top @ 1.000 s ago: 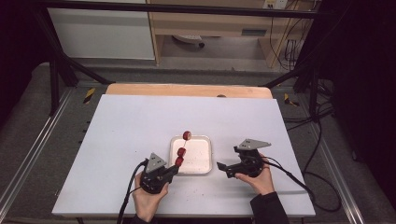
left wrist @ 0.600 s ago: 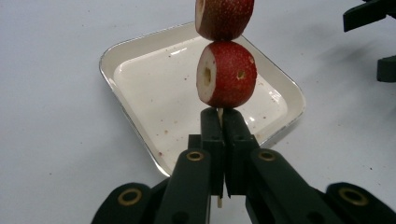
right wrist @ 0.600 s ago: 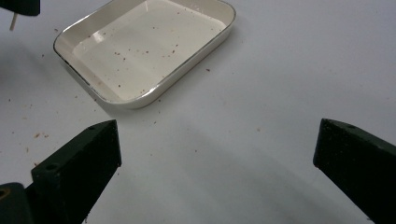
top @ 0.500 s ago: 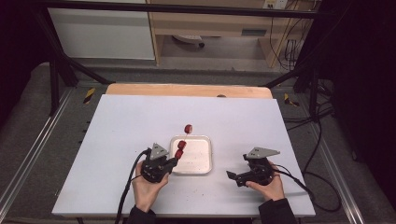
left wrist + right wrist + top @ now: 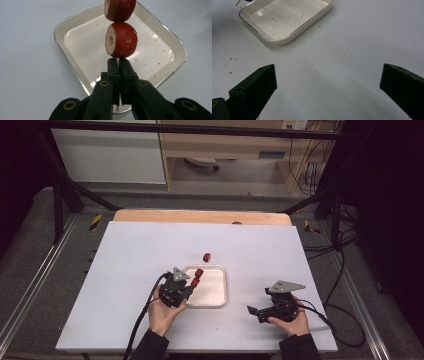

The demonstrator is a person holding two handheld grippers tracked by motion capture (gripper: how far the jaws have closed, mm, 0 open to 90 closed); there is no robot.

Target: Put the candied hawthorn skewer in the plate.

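Note:
My left gripper (image 5: pixel 119 65) is shut on a thin wooden skewer (image 5: pixel 117 59) that carries two red strawberry pieces, a lower one (image 5: pixel 121 40) and an upper one (image 5: pixel 120 10). It holds them over the white tray (image 5: pixel 75 72). In the high view the left gripper (image 5: pixel 188 288) sits at the tray's (image 5: pixel 220 299) left edge, the skewered pieces (image 5: pixel 197 277) pointing away from the person. A third strawberry piece (image 5: pixel 207 256) lies loose on the table just beyond the tray. My right gripper (image 5: pixel 253 312) is right of the tray, low over the table. Its jaws (image 5: pixel 328 72) stand wide open with nothing between them.
The white tabletop (image 5: pixel 125 265) has small red crumbs near the tray (image 5: pixel 284 37). A wooden strip (image 5: pixel 200 216) runs along its far edge. Black frame bars and cables stand outside the table at both sides.
One strawberry piece has come off the skewer's tip and now lies beyond the tray. The left gripper shifted slightly forward. The right gripper pulled away from the tray, rightward and toward the person.

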